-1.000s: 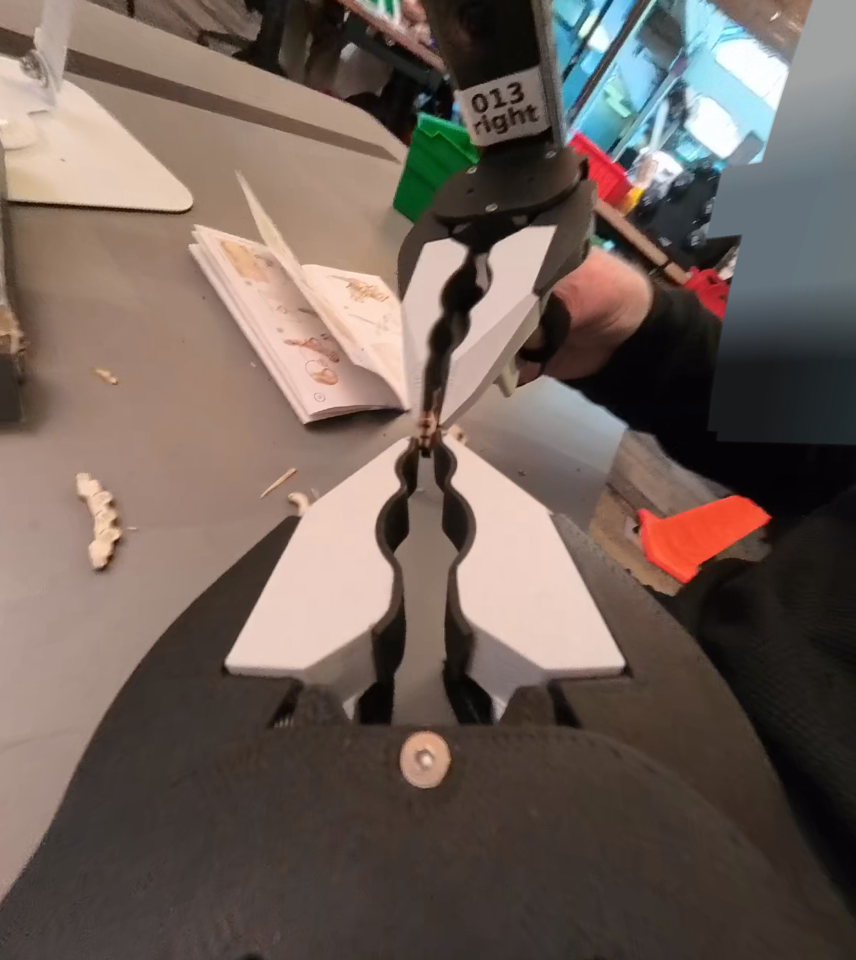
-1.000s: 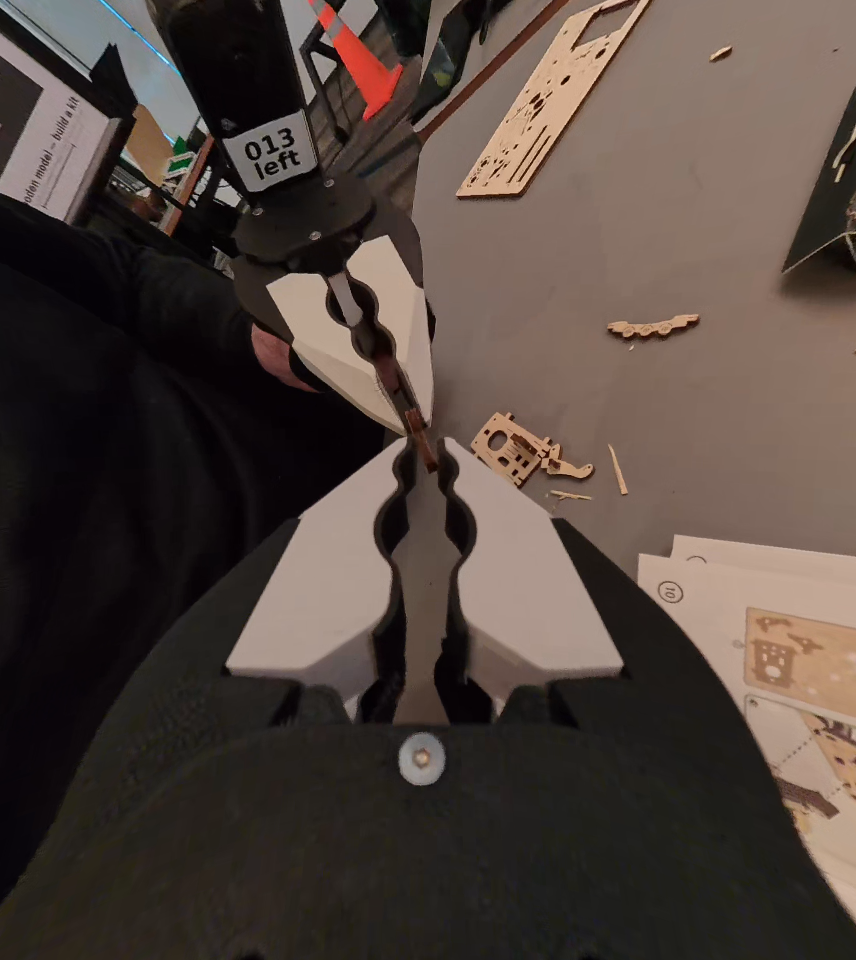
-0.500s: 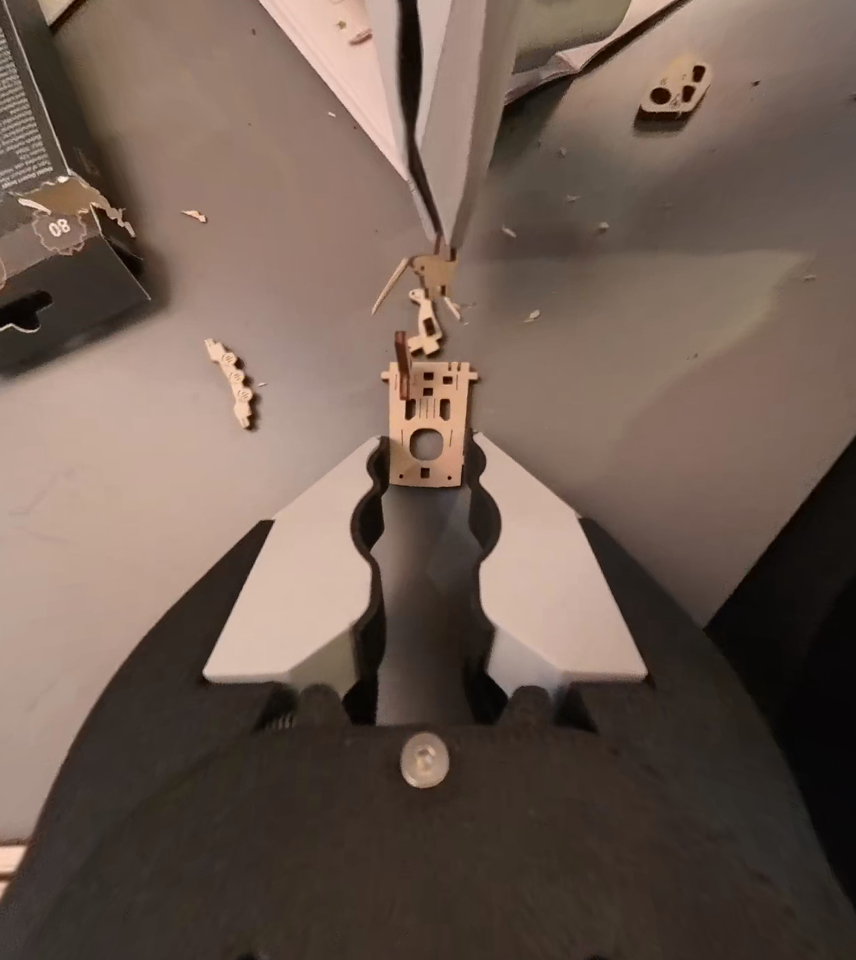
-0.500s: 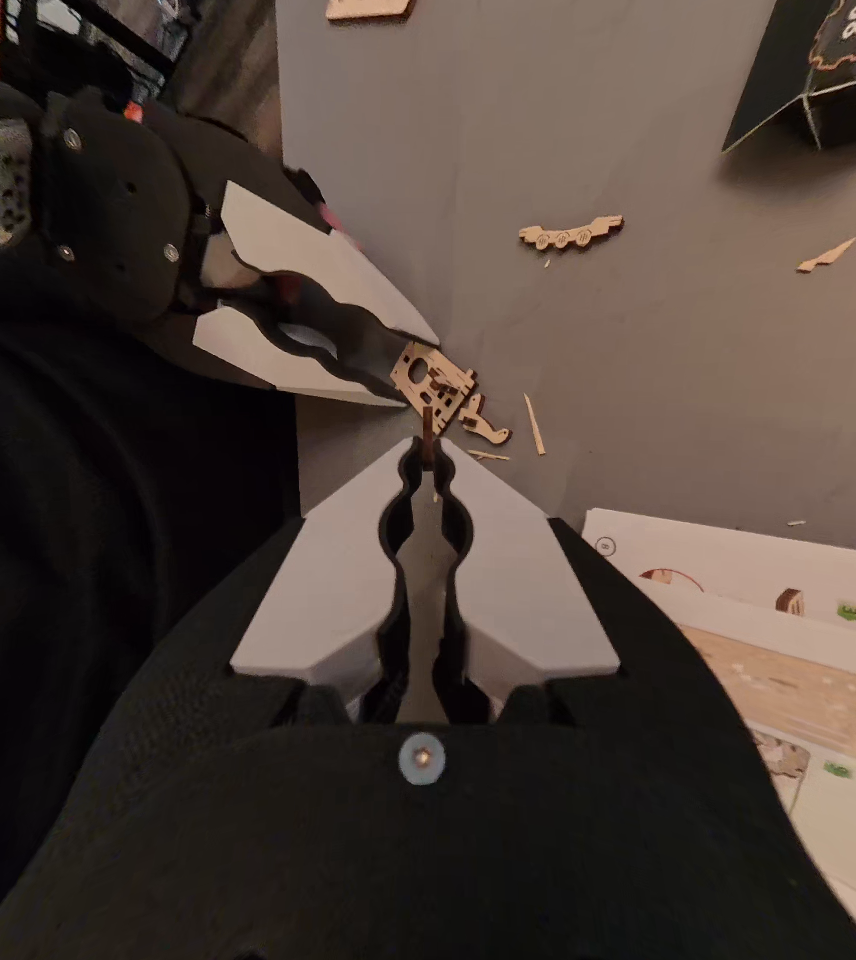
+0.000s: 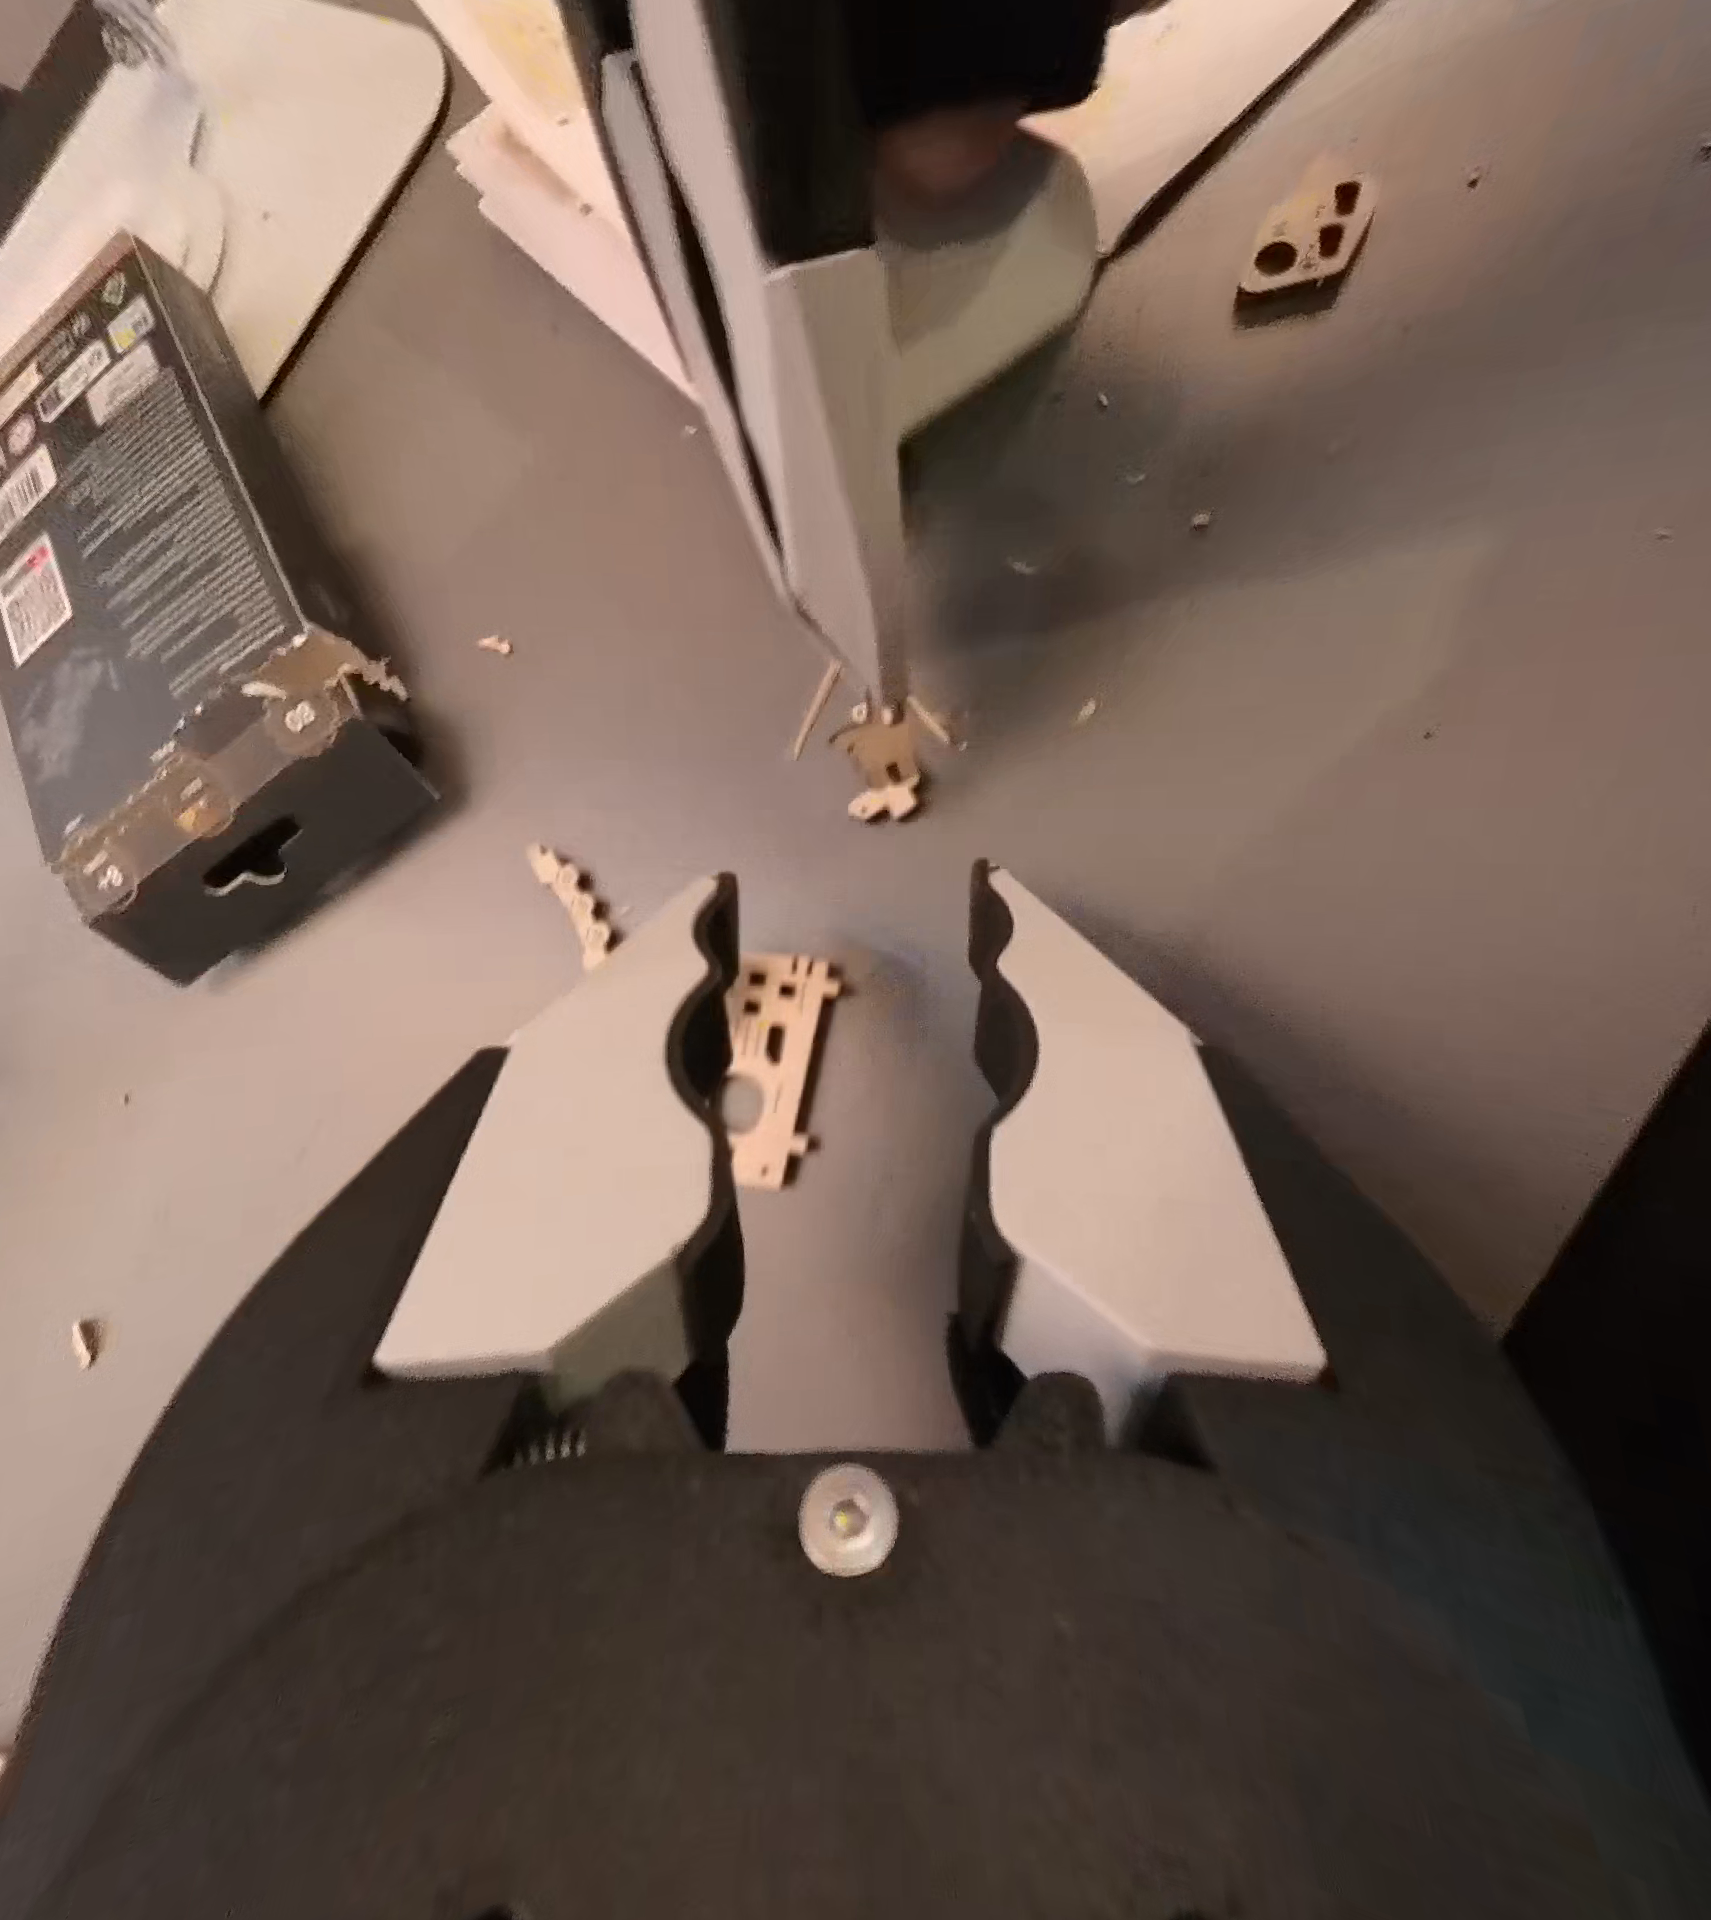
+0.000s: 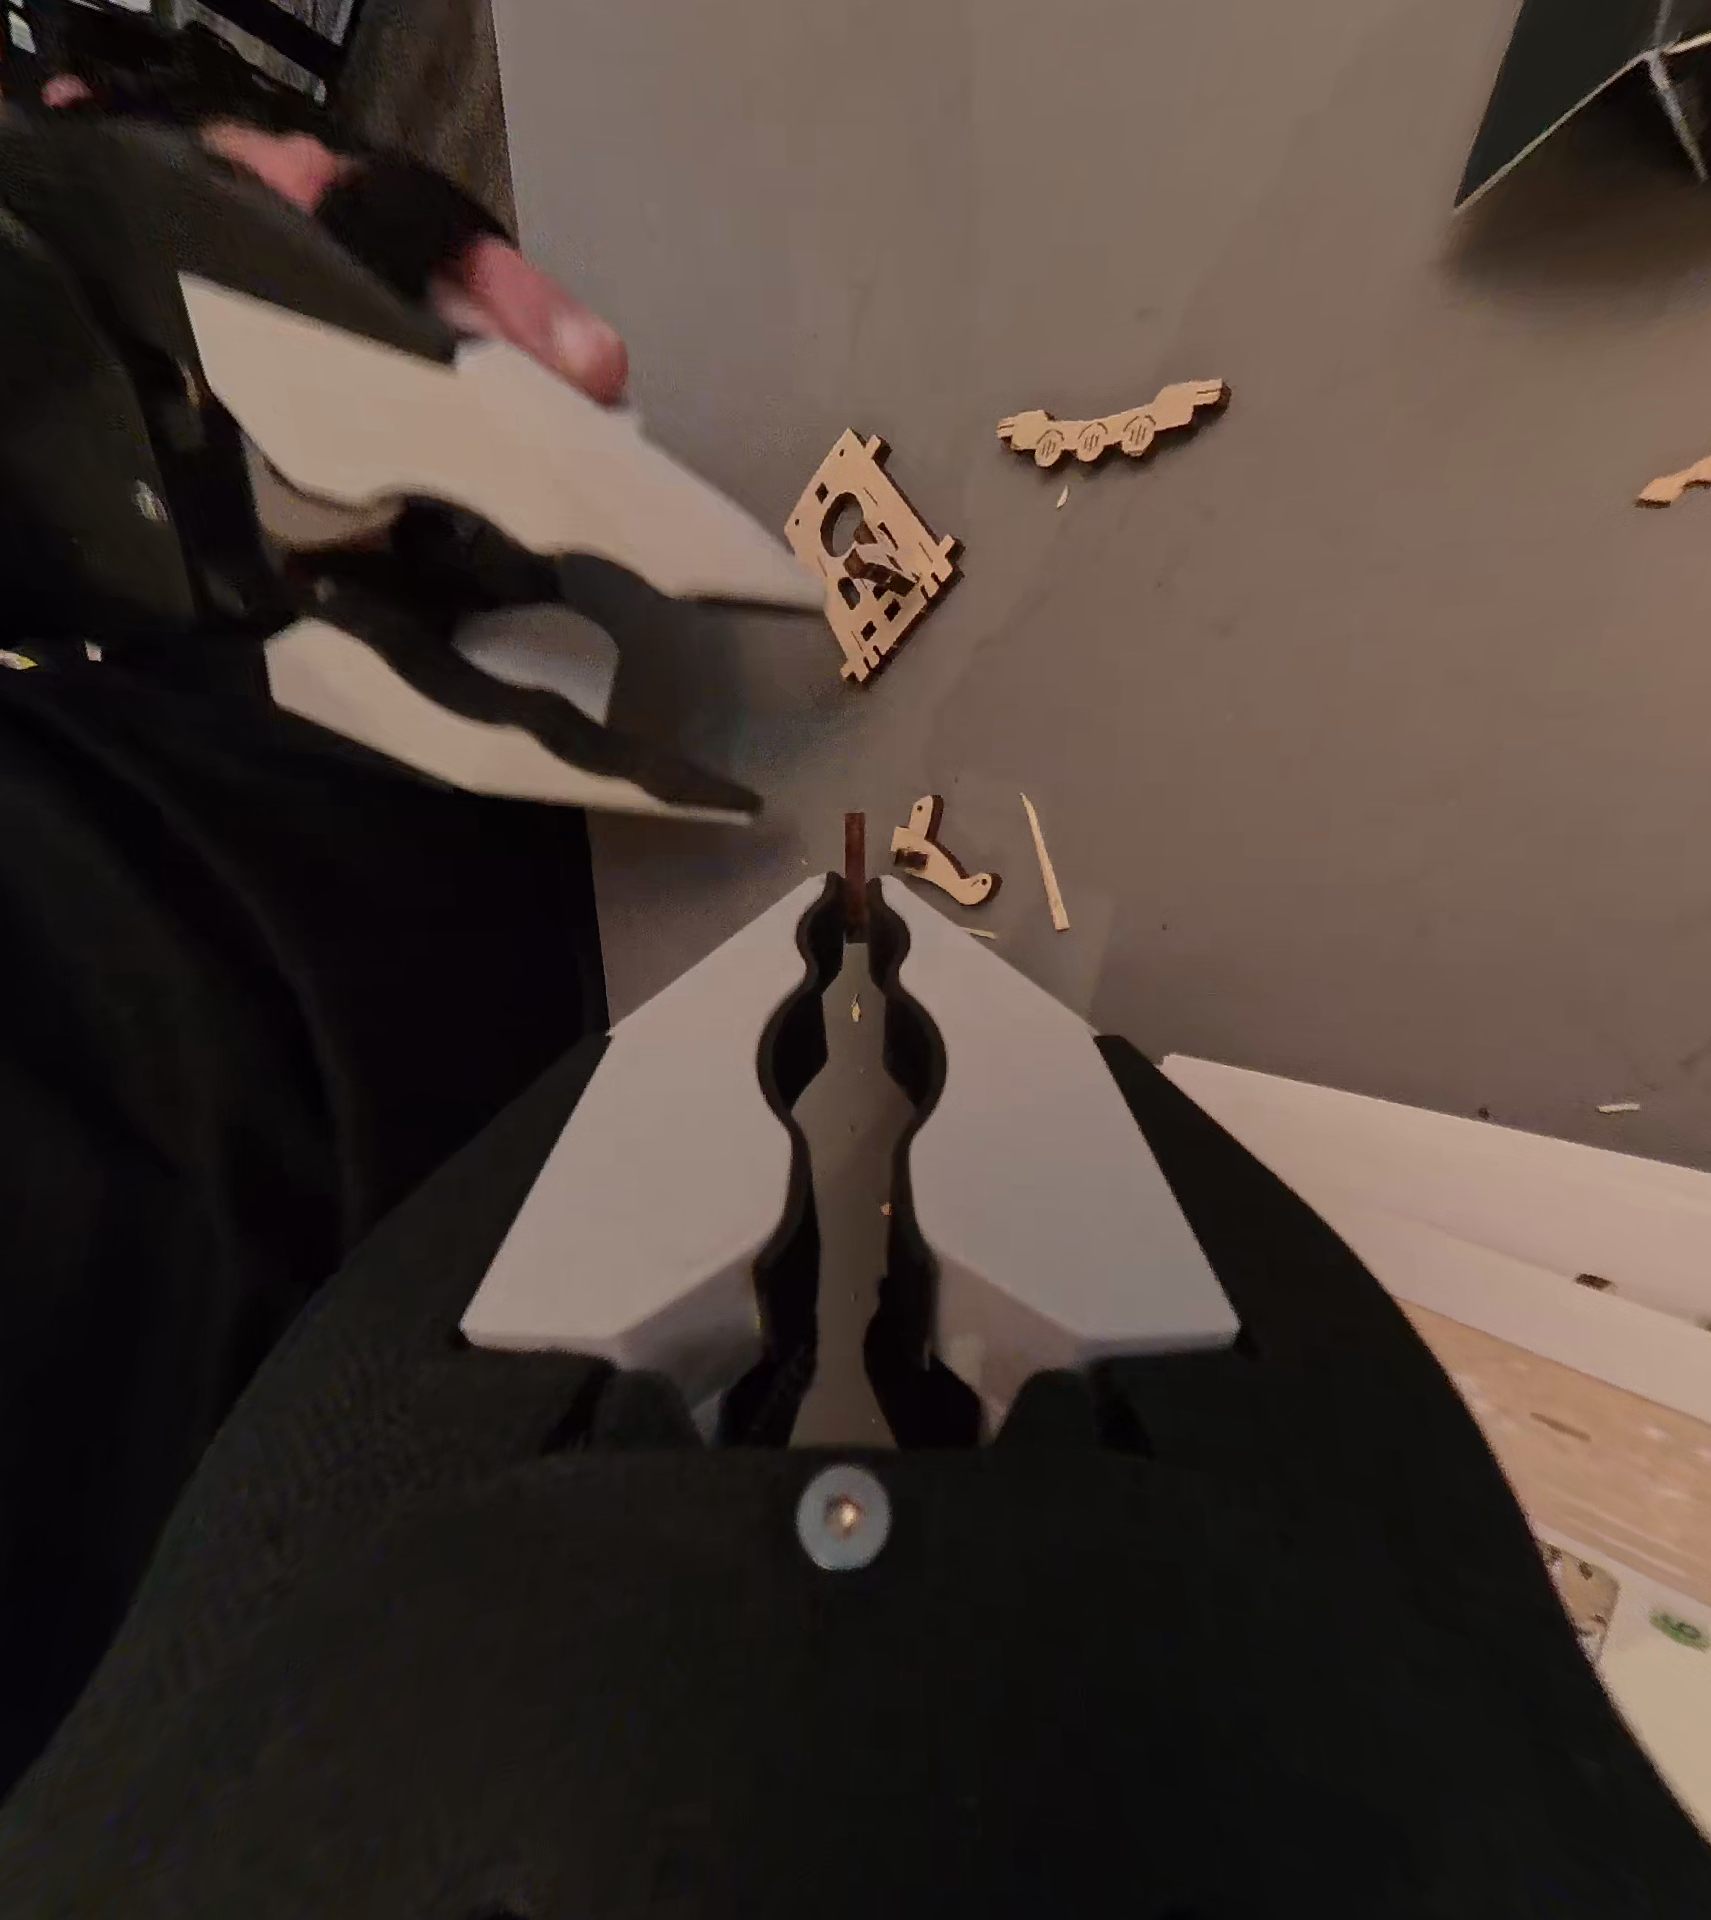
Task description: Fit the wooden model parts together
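My left gripper (image 5: 851, 878) is open and empty, pointing down at the grey table (image 5: 1246, 831). A flat wooden plate with slots and a round hole (image 5: 778, 1070) lies below it, free of the fingers and partly hidden by the left finger. In the right wrist view the plate (image 6: 872, 556) sits just off the tips of the open left gripper (image 6: 789, 707). My right gripper (image 6: 853, 904) is shut on a small dark wooden piece (image 6: 853, 868) that sticks out of its tip. The right gripper also shows in the left wrist view (image 5: 882, 675), above a small hook-shaped wooden part (image 5: 882, 769).
On the table lie a wavy wooden strip (image 6: 1111, 421), the hook part (image 6: 939, 862), splinters (image 6: 1043, 862) and a wooden piece with holes (image 5: 1303, 239). A black box (image 5: 155, 582) stands to the left, by a white stand base (image 5: 311, 156). An instruction booklet (image 6: 1453, 1299) lies near the right gripper. Left and right tips are no more than a few centimetres apart.
The left gripper has opened and let go of the wooden plate, which now lies loose below it. The right gripper has stayed shut on the small dark piece.
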The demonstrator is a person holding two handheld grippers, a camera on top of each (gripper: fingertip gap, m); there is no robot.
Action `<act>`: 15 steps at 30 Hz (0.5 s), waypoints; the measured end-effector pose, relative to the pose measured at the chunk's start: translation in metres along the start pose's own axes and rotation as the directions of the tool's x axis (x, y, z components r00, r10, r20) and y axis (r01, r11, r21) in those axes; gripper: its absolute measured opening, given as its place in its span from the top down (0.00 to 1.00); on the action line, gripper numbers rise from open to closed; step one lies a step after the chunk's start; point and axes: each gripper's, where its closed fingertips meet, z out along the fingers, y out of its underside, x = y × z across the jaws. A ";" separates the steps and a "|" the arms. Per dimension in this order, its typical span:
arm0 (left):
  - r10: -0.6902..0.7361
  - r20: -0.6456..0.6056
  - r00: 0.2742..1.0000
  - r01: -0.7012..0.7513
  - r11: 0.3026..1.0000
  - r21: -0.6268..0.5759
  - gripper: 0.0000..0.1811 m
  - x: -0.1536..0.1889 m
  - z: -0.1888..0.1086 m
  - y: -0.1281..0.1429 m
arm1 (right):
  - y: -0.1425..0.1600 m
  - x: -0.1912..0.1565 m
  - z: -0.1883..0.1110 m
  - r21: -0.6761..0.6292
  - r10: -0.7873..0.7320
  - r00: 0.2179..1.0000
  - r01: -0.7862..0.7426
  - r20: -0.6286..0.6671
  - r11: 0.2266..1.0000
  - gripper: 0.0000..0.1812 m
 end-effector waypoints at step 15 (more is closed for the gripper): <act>0.080 0.060 0.995 -0.081 0.996 0.020 0.92 0.003 0.019 -0.017 | -0.003 -0.008 -0.005 0.046 0.045 0.993 -0.051 0.113 0.998 0.98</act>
